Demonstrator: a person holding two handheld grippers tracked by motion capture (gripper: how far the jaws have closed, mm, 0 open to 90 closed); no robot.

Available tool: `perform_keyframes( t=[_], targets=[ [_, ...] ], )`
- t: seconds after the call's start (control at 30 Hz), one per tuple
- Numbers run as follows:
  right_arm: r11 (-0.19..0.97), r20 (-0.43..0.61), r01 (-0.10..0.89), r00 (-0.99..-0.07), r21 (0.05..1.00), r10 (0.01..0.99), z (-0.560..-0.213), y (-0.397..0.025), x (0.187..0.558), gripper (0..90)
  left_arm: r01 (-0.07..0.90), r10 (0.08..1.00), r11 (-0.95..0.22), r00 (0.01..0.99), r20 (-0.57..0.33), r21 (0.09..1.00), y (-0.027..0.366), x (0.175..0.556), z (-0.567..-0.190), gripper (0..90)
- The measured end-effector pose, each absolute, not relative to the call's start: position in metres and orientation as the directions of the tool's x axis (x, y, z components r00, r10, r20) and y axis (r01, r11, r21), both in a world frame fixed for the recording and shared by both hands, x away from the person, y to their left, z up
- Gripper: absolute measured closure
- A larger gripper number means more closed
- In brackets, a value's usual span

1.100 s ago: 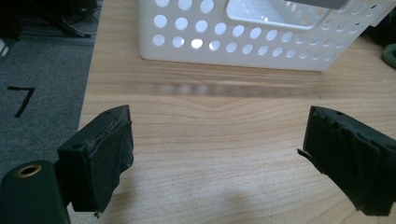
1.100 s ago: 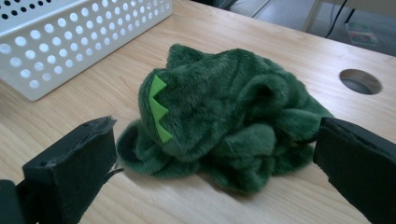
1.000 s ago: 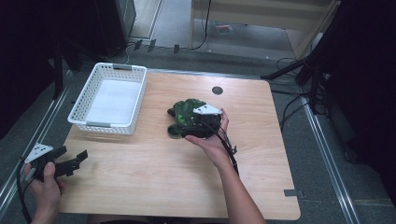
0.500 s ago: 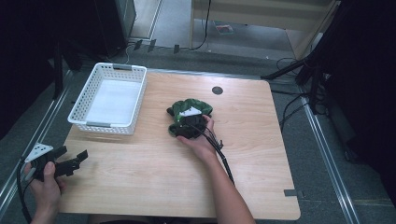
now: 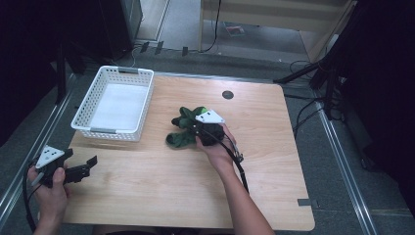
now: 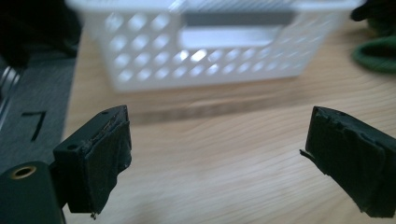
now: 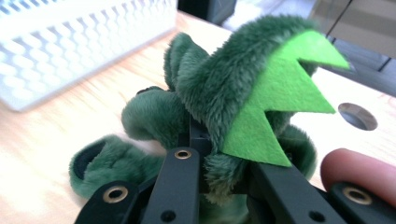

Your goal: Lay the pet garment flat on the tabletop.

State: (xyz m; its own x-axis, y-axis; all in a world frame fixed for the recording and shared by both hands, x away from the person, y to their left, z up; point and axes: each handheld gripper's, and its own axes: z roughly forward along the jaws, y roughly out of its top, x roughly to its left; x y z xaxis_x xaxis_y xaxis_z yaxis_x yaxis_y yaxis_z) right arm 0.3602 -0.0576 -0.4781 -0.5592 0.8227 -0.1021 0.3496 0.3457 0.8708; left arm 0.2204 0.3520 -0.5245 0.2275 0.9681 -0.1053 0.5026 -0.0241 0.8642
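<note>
Right gripper view: the right gripper (image 7: 219, 186) pinches the plush (image 7: 224, 93), showing bright felt spikes (image 7: 280, 102) at right. No writing is readable. At the high view's lower left, the left gripper (image 5: 85, 166) gapes wide.

Right gripper back off the basket side of the toy, jaws pinching plush.

Half a second ago the right gripper (image 5: 198, 128) lay low over the toy (image 5: 183, 128), its grey plate sunk among the green and turned toward the basket (image 5: 93, 129). Now the plate sits higher and farther from the basket, on the toy's far side from it, much as a second ago. The toy's end nearest the basket has bunched differently, a loop now showing there.
</note>
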Motion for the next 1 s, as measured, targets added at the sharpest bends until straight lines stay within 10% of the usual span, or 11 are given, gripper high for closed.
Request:
perform_keyframes(
  t=[0.4, 0.7, 0.8, 0.87, 1.0],
  targets=[
    [0.247, 0.014, 0.271, -0.699, 0.93, 0.715, -0.427, -0.101, 0.276, 85.4, 0.399, 0.821, -0.111, 0.554, -0.142, 0.91, 0.234, 0.232, -0.47, 7.5],
    [0.25, 0.054, 0.293, -0.741, 0.923, 0.67, -0.43, -0.118, 0.255, 81.5, 0.457, 0.673, -0.217, 0.71, -0.207, 0.863, 0.159, 0.253, -0.504, 8.2],
    [0.269, 0.031, 0.319, -0.696, 0.909, 0.718, -0.441, -0.12, 0.264, 66.5, 0.477, 0.682, -0.244, 0.704, -0.201, 0.845, 0.148, 0.257, -0.514, 8.2],
    [0.238, 0.004, 0.429, -0.491, 0.872, 0.871, -0.459, -0.128, 0.288, 46.1, 0.485, 0.69, -0.257, 0.698, -0.192, 0.836, 0.145, 0.259, -0.52, 8.3],
    [0.067, 0.119, 0.54, -0.302, 0.839, 0.946, -0.472, -0.155, 0.308, 41.2, 0.517, 0.704, -0.256, 0.679, -0.209, 0.817, 0.147, 0.261, -0.529, 8.3]
  ],
)
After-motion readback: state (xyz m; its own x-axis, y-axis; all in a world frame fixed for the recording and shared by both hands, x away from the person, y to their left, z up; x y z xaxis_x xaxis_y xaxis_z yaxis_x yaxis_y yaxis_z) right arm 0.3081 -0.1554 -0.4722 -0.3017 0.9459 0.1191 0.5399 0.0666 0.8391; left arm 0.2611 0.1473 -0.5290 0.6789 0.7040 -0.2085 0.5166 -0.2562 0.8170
